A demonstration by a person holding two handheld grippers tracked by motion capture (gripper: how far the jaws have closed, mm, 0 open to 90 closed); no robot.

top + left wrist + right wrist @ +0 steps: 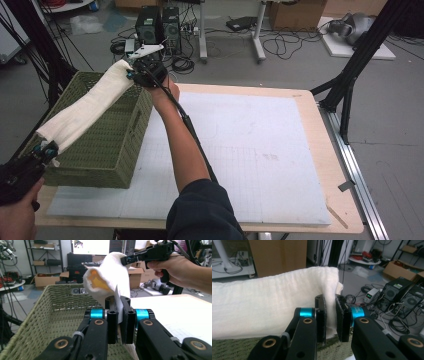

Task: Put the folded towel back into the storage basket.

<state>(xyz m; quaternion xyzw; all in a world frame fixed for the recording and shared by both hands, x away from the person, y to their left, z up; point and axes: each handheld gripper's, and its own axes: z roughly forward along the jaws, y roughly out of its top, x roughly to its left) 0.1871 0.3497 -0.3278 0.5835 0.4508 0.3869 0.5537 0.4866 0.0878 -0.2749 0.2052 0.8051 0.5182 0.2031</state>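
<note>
- The white towel [85, 107] hangs in the air, stretched between the two claws; in the high view it runs as a long band from the lower left of the frame up toward the upper middle.
- The left claw [47, 148] is at the lower left edge of the high view. In the left gripper view its jaws stand narrow and pinch one end of the towel [110, 277] between them.
- The right claw [131, 74] is at the upper end of the band. In the right gripper view its jaws also stand narrow, with the other end of the towel [272, 305] clamped between them.
- The long axis of the towel lies diagonally over the green basket [107, 150], which stands on the left part of the desk [260, 150]. The band crosses above the open top of the basket, more along its left side, and I cannot tell if it touches the rim.
- The basket is directly below the towel, so in my judgement the coming move depends on this vertical relation: both claws need to go down together to lay the towel inside.
- The left claw is nearer to the near end of the basket; the right claw is at its far corner.
- The white mat on the desk, at the right of the basket, is bare.
</note>
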